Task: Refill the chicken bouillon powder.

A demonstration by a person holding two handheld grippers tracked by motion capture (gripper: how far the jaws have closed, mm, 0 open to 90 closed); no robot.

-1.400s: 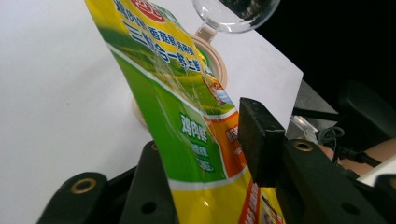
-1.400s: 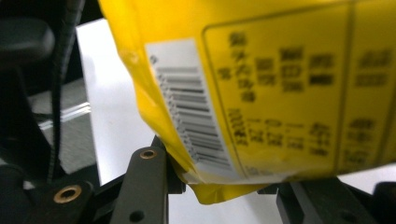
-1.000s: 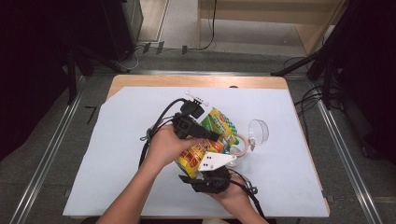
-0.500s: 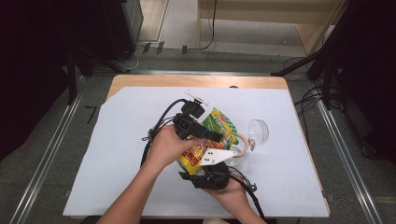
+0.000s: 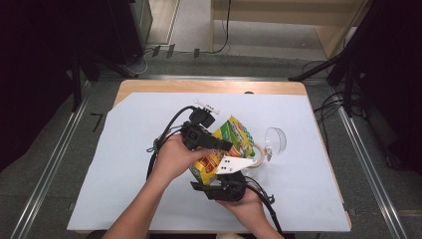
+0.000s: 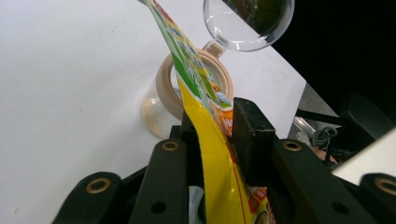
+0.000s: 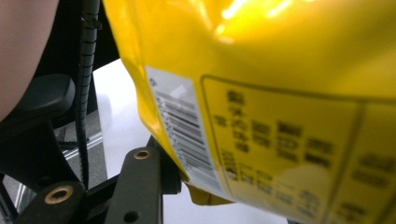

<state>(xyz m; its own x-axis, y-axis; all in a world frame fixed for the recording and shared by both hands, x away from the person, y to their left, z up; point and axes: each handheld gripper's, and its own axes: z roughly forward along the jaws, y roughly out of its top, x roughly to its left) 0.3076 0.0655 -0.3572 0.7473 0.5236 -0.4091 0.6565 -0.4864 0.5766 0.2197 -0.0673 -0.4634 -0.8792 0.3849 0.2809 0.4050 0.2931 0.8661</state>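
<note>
A yellow and green snack bag (image 5: 234, 132) is held off the table between both grippers. My left gripper (image 5: 221, 147) comes in from the left, and its jaws have just been closing with the bag's edge (image 6: 210, 154) between them. Its pads (image 6: 252, 135) now pinch the foil. My right gripper (image 5: 219, 173) sits below the bag, nearer the person, and grips its lower end. In the right gripper view the bag's printed back (image 7: 280, 93) hides one jaw, while the other finger (image 7: 140, 182) lies against the bag's bottom corner.
A roll of beige tape (image 5: 259, 155) lies on the white sheet (image 5: 124, 149) just right of the bag, and a clear glass (image 5: 276, 139) stands behind it. Both show beyond the bag in the left gripper view: the tape (image 6: 163, 88) and the glass (image 6: 243, 23). Cables trail from both grippers.
</note>
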